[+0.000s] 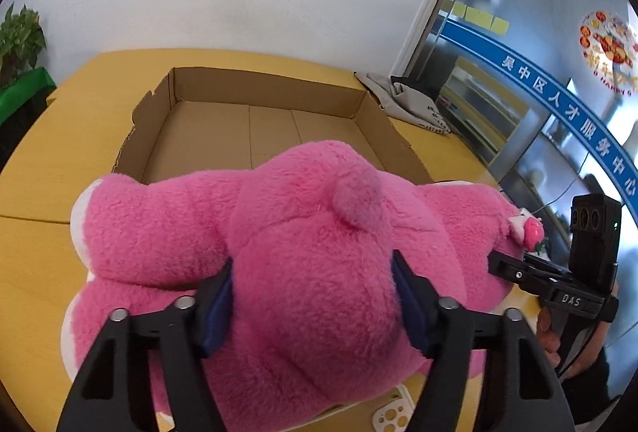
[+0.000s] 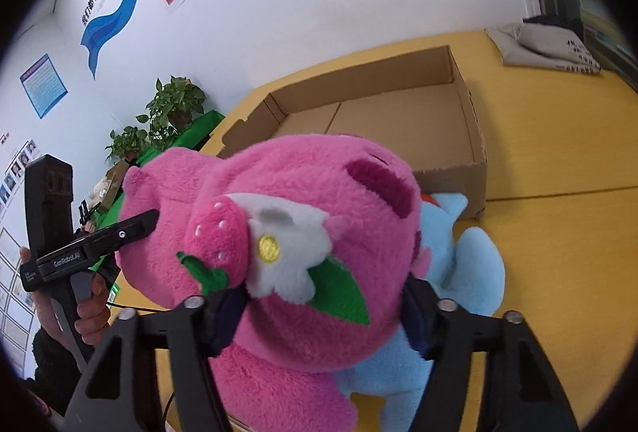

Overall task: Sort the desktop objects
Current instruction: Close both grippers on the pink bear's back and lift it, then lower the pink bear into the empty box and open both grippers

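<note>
On the yellow desk, just this side of a shallow cardboard box, a big pink plush bear is held by both grippers at once. The left gripper has its jaws clenched into the bear's rounded back below the small tail, the blue pads pressed deep into the fur. The right gripper grasps the bear's head from the other side, its jaws clamped beside the strawberry and white flower sewn by the ear.

In the left wrist view the right gripper shows at the right edge, its tip sunk in the fur, with a hand on its handle. In the right wrist view the left gripper pokes into the bear from the left, a hand below it.

Under and to the right of the bear lies a light blue plush toy, partly covered by it and touching the box's near corner. The box's near wall stands between the bear and the box's floor. Beneath the bear a white perforated piece lies on the desk. A grey cloth bag rests near the far edge, well apart from the box. Potted plants stand beyond the desk by the white wall.
</note>
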A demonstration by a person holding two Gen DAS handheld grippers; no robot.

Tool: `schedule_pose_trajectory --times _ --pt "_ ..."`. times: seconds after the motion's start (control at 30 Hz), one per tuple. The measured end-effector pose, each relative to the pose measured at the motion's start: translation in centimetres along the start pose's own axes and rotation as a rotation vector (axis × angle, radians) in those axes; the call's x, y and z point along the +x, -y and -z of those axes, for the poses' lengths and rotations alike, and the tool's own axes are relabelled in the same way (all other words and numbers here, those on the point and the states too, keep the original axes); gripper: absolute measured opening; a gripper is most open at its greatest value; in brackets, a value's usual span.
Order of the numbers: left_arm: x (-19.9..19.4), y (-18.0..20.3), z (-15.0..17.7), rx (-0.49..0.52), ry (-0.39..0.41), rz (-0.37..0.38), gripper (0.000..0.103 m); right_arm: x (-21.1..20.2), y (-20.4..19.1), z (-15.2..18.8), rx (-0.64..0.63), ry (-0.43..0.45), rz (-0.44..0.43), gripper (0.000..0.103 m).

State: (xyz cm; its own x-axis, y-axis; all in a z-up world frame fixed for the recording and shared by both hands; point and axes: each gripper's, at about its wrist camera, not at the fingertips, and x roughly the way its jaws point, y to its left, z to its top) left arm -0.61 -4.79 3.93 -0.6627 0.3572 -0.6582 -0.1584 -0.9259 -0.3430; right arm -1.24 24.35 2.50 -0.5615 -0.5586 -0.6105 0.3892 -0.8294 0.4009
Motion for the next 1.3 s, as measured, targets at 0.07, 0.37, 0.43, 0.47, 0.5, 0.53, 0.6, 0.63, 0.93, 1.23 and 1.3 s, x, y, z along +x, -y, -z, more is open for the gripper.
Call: schedule_pose_trajectory --times 0.07,0.37,0.43,0.47,0.5,0.53,0.6,0.63,0.93,1.23,1.3 --pt "-0.5 -0.2 -0.6 -0.015 -0.002 0.025 0.055 -0.7 -0.9 -0.7 -0.024 0.027 0.002 0.051" --pt "-1.7 1.0 -7.7 0.052 0.101 0.039 0.052 -2.1 -2.4 -8.0 -0.118 0.186 -0.009 0.047" --pt "-1.0 1.5 -11.1 0.096 0.128 0.021 0.052 -1.4 -2.0 -10.6 -0.134 0.215 -0.012 0.047" --pt "-0.5 1.4 -12.6 0.11 0.136 0.015 0.052 -1.0 -1.8 -11.9 -0.142 0.23 -0.013 0.048" --pt "0.3 1.4 -14.2 0.127 0.141 0.007 0.052 -0.7 -1.6 -13.2 -0.15 0.244 -0.014 0.048" --pt "1.3 1.4 -15.8 0.147 0.143 -0.003 0.052 -0.3 -1.4 -14.5 -0.158 0.259 -0.016 0.048" --pt "3.9 1.0 -18.9 0.182 0.14 -0.019 0.052 0.9 -0.7 -17.0 -0.169 0.281 -0.015 0.048" --pt "5.7 0.6 -20.3 0.187 0.128 -0.019 0.052 2.2 0.1 -18.1 -0.169 0.282 -0.011 0.048" --pt "24.8 -4.4 -23.1 0.149 -0.106 -0.032 0.05 16.5 9.8 -21.8 -0.084 0.123 0.119 0.05" --pt "27.3 -4.2 -22.2 0.195 -0.157 -0.05 0.053 22.0 13.8 -20.9 0.038 -0.097 0.223 0.068" --pt "26.2 -4.6 -22.1 0.178 -0.151 -0.055 0.056 21.6 13.4 -20.6 0.024 -0.099 0.237 0.073"
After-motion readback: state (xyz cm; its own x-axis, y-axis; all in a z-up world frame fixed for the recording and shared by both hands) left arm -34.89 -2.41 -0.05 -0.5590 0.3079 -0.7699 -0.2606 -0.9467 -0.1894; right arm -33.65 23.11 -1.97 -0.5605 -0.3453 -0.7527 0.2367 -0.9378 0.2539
